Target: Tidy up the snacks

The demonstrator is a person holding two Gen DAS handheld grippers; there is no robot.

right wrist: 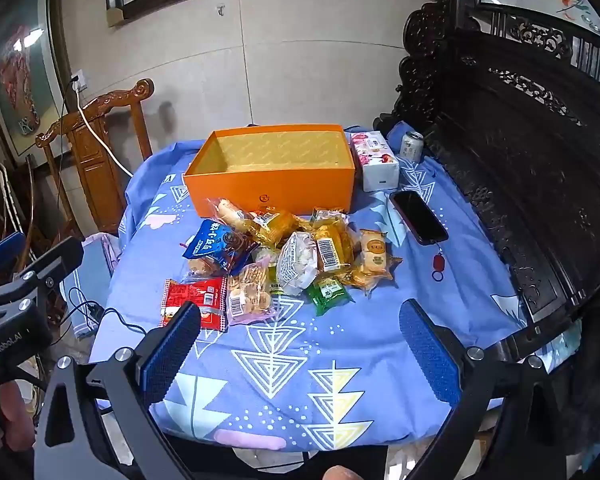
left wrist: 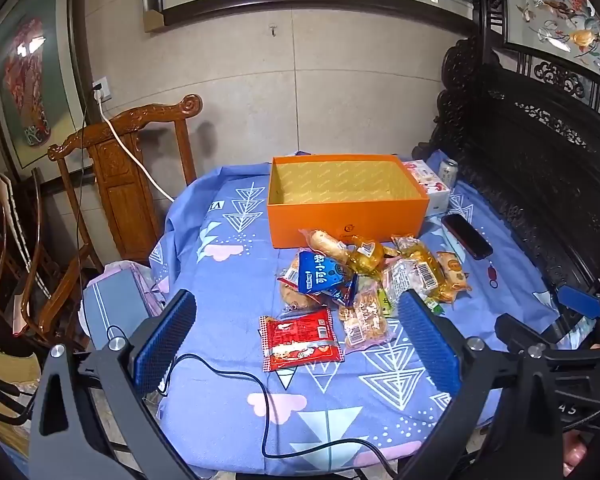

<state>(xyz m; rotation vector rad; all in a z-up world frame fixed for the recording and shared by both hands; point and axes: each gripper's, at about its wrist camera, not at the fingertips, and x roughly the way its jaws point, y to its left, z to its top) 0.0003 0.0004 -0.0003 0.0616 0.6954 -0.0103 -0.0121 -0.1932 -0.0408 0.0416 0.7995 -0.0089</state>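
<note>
An open orange box (left wrist: 346,220) (right wrist: 272,190) stands at the back of the table with nothing inside. In front of it lies a heap of snack packets: a red packet (left wrist: 300,338) (right wrist: 194,298), a blue triangular packet (left wrist: 320,274) (right wrist: 216,238), a clear bag of small biscuits (left wrist: 364,318) (right wrist: 250,290), a green packet (right wrist: 328,294) and several yellow ones (right wrist: 332,246). My left gripper (left wrist: 296,340) hovers open above the red packet. My right gripper (right wrist: 300,344) hangs open over bare cloth, short of the heap. Neither holds anything.
A blue patterned cloth (right wrist: 284,364) covers the table. A dark phone (right wrist: 418,216) with a red tag, a tissue box (right wrist: 374,160) and a drink can (right wrist: 411,145) lie right of the box. A wooden chair (left wrist: 128,168) stands left, dark carved furniture (right wrist: 532,152) right. A black cable (left wrist: 260,396) crosses the cloth.
</note>
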